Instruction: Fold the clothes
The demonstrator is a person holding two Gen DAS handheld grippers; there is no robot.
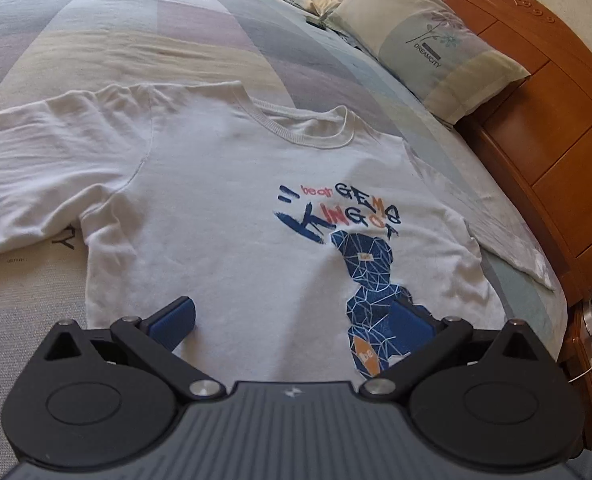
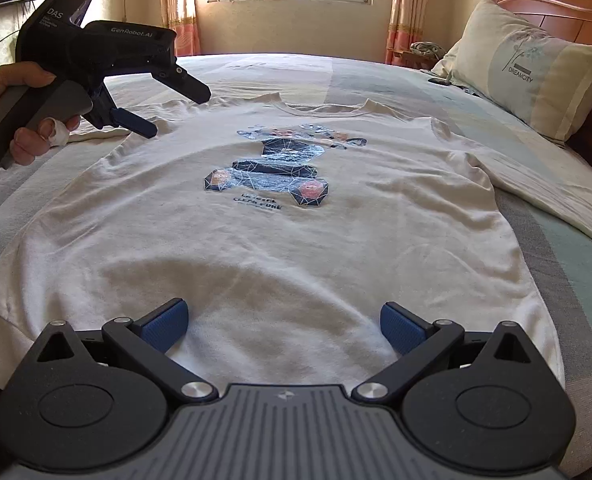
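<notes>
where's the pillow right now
The pillow leans against the wooden headboard at the bed's right side, beyond the white t-shirt's right sleeve.

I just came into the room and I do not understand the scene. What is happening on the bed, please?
A person is about to fold a white long-sleeved shirt that lies flat, print side up, on the bed. The person holds a gripper in each hand. The left gripper is open above the chest of the shirt, and the right gripper is open near the hem. Neither holds any cloth, and no fold is made yet. Both sleeves are spread out to the sides. A pillow leans against the wooden headboard.
</notes>
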